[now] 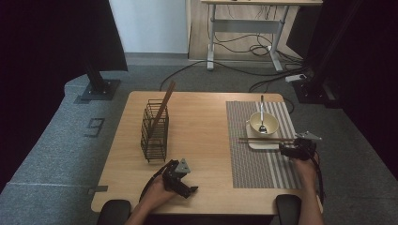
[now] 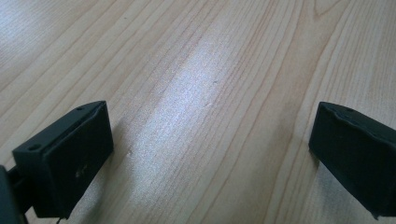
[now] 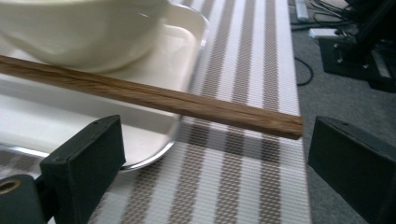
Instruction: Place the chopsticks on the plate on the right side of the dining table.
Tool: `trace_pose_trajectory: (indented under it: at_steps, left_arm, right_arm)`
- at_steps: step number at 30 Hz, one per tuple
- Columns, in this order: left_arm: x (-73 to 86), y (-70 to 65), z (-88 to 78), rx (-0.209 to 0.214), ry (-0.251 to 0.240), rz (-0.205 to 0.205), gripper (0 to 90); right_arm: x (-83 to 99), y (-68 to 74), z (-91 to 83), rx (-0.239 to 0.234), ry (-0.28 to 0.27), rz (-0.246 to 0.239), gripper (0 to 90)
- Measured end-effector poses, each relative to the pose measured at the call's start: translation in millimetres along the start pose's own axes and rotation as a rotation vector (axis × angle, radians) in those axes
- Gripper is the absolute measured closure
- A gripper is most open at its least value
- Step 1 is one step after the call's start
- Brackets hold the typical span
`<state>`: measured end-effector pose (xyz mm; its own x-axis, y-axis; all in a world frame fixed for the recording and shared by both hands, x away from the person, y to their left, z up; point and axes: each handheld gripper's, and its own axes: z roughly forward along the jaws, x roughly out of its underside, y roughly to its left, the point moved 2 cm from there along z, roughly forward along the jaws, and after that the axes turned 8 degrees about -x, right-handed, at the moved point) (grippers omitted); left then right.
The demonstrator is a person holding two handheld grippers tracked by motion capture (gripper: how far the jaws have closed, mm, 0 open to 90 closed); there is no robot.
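Chopstick (image 3: 154, 99) lies flat across the white tray (image 3: 187, 42), in front of the cream bowl (image 3: 79, 32). In the right gripper view its blunt end pokes off the tray edge, over the striped placemat (image 3: 243, 186), and sits between my right tongs (image 3: 212, 161), closer to one jaw than the other. Jaws wide apart, nothing clamped yet. Long axis runs roughly L-R across the bench in the high view, chopstick (image 1: 265, 139) pointing straight at the right tongs (image 1: 287, 149), so I'd judge the grab wants the jaws closing across the stick near that free end, w/o nudging the tray.

Right hand is clearly the nearer one. Left tongs (image 1: 185, 185) are well apart from it, near the front edge of the bench (image 1: 202, 122), jaws spread over bare wood (image 2: 205, 93), holding nothing.

Containers: bowl (image 1: 263, 123) on the tray holds a spoon (image 1: 262, 115), handle leaning toward the far side. Black wire basket (image 1: 154, 131), left of centre, has one chopstick (image 1: 164, 105) standing tilted in it; prob. where this one goes too
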<state>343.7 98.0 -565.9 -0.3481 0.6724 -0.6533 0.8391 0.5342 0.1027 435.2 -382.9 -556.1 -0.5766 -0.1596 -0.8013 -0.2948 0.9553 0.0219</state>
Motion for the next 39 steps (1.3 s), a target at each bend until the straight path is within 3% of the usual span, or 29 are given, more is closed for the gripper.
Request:
trace_pose_trajectory:
  at_steps: [10, 20, 28, 31, 36, 39]
  left_arm:
    - [0.0, 0.0, 0.0, 0.0, 0.0, 0.0, 0.0]
    - [0.0, -0.2, 0.1, 0.0, -0.002, -0.003, 0.0]
    - [0.0, -0.1, 0.0, 0.0, -0.002, -0.002, 0.0]
    - [0.0, 0.1, 0.0, 0.0, 0.0, 0.0, 0.0]
    - [0.0, 0.1, -0.1, 0.0, 0.0, 0.0, 0.0]
    - [0.0, 0.1, -0.1, 0.0, 0.0, 0.0, 0.0]
  right_arm:
    - [-0.6, 14.1, -12.5, -0.073, 0.017, -0.052, 1.7]
    - [4.9, 37.5, -50.3, -0.131, 0.032, -0.121, 1.9]
    - [7.4, 72.2, -86.2, -0.195, 0.078, -0.158, 2.0]
    - [6.3, 90.0, -93.7, -0.247, 0.093, -0.181, 2.0]
    - [-1.0, 119.3, -88.1, -0.341, 0.067, -0.197, 0.0]
    - [-4.0, 135.8, -71.3, -0.37, 0.086, -0.216, 0.0]
